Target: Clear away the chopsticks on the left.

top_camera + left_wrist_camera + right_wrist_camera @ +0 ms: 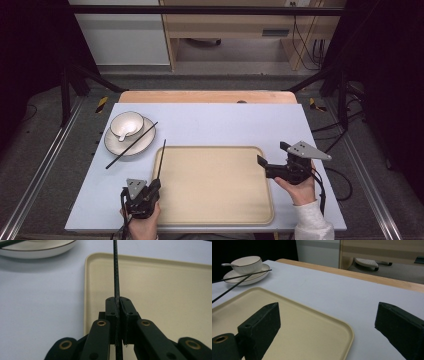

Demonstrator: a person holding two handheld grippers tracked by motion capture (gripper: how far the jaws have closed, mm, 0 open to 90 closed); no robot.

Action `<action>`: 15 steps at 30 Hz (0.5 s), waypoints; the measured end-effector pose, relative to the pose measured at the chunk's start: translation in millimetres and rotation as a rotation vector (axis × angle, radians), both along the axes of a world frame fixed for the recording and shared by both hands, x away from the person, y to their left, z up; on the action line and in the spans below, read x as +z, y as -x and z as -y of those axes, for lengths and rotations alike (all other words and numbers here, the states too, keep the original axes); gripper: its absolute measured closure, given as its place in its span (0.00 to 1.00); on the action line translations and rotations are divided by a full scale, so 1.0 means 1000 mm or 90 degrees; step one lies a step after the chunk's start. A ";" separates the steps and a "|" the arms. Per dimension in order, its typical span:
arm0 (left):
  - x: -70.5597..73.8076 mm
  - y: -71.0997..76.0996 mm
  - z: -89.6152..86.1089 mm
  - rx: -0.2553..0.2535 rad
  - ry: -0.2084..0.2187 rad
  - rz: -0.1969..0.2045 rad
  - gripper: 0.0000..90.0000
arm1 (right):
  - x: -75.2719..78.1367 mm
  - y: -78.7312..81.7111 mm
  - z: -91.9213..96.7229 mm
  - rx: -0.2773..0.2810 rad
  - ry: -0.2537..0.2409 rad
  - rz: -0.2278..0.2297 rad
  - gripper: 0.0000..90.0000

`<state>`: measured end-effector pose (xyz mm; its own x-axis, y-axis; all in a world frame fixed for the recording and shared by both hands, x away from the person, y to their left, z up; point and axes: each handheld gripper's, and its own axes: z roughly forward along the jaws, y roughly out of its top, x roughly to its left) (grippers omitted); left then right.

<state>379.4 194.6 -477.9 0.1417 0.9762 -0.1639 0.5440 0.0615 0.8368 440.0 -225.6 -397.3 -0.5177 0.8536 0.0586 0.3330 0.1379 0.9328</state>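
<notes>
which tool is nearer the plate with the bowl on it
Left. The left tool, shut on one chopstick, sits just below the plate at the tray's left edge. The right tool is across the tray.

Even overhead light, table [210,120] bright, surroundings dark; soft shadows; near tongs blurred in close views.

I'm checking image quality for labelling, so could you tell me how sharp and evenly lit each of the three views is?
High view: table evenly lit, surroundings nearly black. Left gripper view: chopstick clamped in the left gripper is sharp, plate casts a soft shadow. Right gripper view: near jaws of the right gripper slightly soft, bowl and tray clear.
</notes>
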 end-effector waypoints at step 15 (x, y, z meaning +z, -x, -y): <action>-0.004 -0.003 0.005 0.005 -0.028 -0.041 0.95 | -0.001 0.000 -0.001 -0.001 0.001 -0.003 0.07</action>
